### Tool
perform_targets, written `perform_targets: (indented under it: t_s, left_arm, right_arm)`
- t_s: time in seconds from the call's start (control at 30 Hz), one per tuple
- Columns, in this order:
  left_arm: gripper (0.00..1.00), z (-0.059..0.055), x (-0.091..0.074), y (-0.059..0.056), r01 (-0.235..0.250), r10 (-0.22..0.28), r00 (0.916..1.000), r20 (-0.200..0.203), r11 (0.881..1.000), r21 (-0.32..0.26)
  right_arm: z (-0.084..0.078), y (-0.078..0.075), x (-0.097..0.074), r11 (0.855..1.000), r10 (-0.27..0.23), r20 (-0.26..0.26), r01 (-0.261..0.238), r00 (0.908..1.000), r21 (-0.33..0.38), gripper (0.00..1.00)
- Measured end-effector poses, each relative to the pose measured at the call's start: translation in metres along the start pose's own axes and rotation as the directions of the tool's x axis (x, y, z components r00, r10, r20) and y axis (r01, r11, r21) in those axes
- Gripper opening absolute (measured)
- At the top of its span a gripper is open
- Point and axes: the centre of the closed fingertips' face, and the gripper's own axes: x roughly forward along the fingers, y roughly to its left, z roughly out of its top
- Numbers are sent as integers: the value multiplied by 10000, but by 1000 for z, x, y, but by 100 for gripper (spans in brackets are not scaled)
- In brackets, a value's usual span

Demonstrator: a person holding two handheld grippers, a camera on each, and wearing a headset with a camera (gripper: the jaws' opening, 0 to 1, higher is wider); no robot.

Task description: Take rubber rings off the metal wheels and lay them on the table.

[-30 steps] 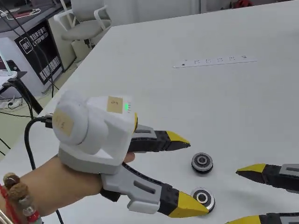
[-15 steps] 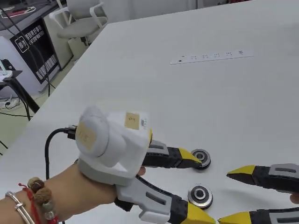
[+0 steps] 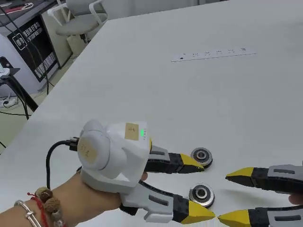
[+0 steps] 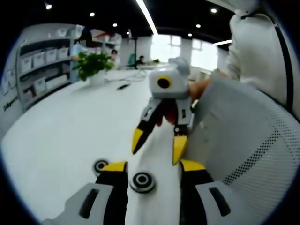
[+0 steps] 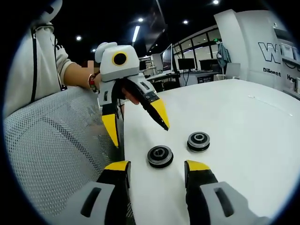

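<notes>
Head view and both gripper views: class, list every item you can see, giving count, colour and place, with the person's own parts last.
table: one, white, under everything
metal wheels: two, silver and black, on the table; near wheel, far wheel
socket strip: one, white, far on the table
office chair: one, pale grey, beyond the table's far left
sign: one, black with white print, left, off the table
potted plant: one, green, on a far white surface
left gripper: white body, black jaws, yellow tips, open around the near wheel
right gripper: black jaws, yellow tips, open, facing it
hand: one, holding the left gripper
</notes>
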Motion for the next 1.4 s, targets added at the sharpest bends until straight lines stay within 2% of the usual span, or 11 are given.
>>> perform_targets:
  t_s: [0.33, 0.5, 0.63, 0.9, 0.93, 1.03, 1.1, 1.23, 1.27, 1.3, 1.4]
  left_arm:
    - [37, -9, 4, 8, -194, 202, 9997, 164, 9989, -435]
    - [34, -20, 7, 10, -231, 226, 9996, -139, 9991, -344]
    - [29, -20, 9, 12, -283, 281, 9996, -49, 9989, -380]
    - [23, -32, 14, 17, -466, 451, 9980, -440, 9983, -338]
    - [23, -34, 15, 17, -451, 437, 9975, -562, 9987, -227]
    - [22, -35, 14, 18, -453, 441, 9974, -562, 9988, -208]
    - [20, -36, 15, 19, -453, 462, 9974, -559, 9988, 180]
    - [16, -35, 15, 18, -505, 510, 9974, -513, 9987, 107]
    - [15, -37, 13, 20, -566, 613, 9959, -668, 9960, 692]
    - [15, -38, 13, 17, -418, 490, 9963, -706, 9941, 1004]
    - [15, -36, 13, 18, -471, 514, 9966, -638, 9965, 685]
  right_arm:
    - [-1, -1, 3, 10000, 3, -29, -3, 10000, -71, 40]
    - [-4, -1, 5, 9996, 29, -241, -35, 9997, -284, 38]
    - [-7, -1, 7, 9995, 75, -331, -86, 9994, -318, 36]
    - [-12, -5, 15, 9980, 122, -678, -163, 9976, -604, 32]
    - [-12, -5, 15, 9977, 123, -718, -170, 9973, -652, 32]
    - [-14, -7, 17, 9963, 154, -868, -227, 9961, -832, 30]
    - [-16, -7, 18, 9942, 170, -1046, -279, 9944, -1038, 29]
    - [-16, -7, 20, 9927, 312, -1117, -439, 9933, -1127, 28]
    - [-16, -7, 21, 9917, 343, -1156, -481, 9927, -1189, 28]
    - [-15, -6, 21, 9916, 358, -1150, -496, 9927, -1193, 28]
    - [-15, -6, 24, 9911, 456, -1146, -592, 9924, -1188, 28]
